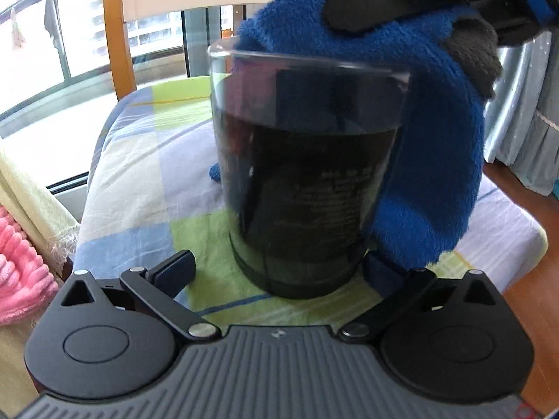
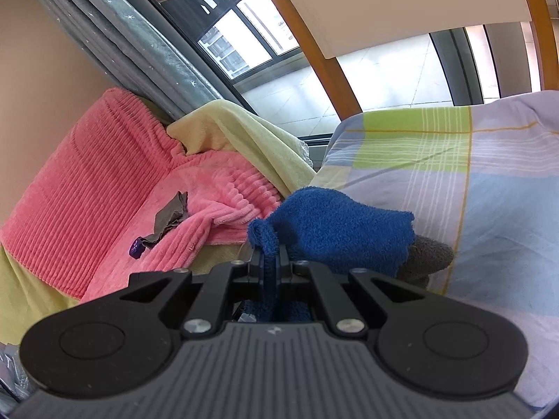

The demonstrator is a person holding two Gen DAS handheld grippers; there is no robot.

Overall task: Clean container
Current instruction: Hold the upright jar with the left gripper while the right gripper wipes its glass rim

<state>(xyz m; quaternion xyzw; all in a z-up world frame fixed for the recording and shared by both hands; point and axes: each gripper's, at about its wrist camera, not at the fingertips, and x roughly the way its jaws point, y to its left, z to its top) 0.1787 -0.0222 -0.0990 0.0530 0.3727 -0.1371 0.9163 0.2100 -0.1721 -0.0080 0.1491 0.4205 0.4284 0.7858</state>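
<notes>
A dark, see-through cylindrical container (image 1: 307,181) stands upright on the checked cloth, right in front of my left gripper (image 1: 279,272). The left gripper's fingers (image 1: 174,269) are spread wide on either side of the container's base, without gripping it. My right gripper (image 2: 270,262) is shut on a fluffy blue cloth (image 2: 342,230) with a grey patch. In the left wrist view the blue cloth (image 1: 412,104) hangs over the container's rim and down its right side, with the right gripper (image 1: 401,3) above it.
The container stands on a surface covered with a blue, green and lilac checked cloth (image 1: 139,181). A pink ribbed towel (image 2: 104,181) and a pale yellow towel (image 2: 244,129) lie to the left. A wooden chair back (image 1: 118,35) and windows are behind.
</notes>
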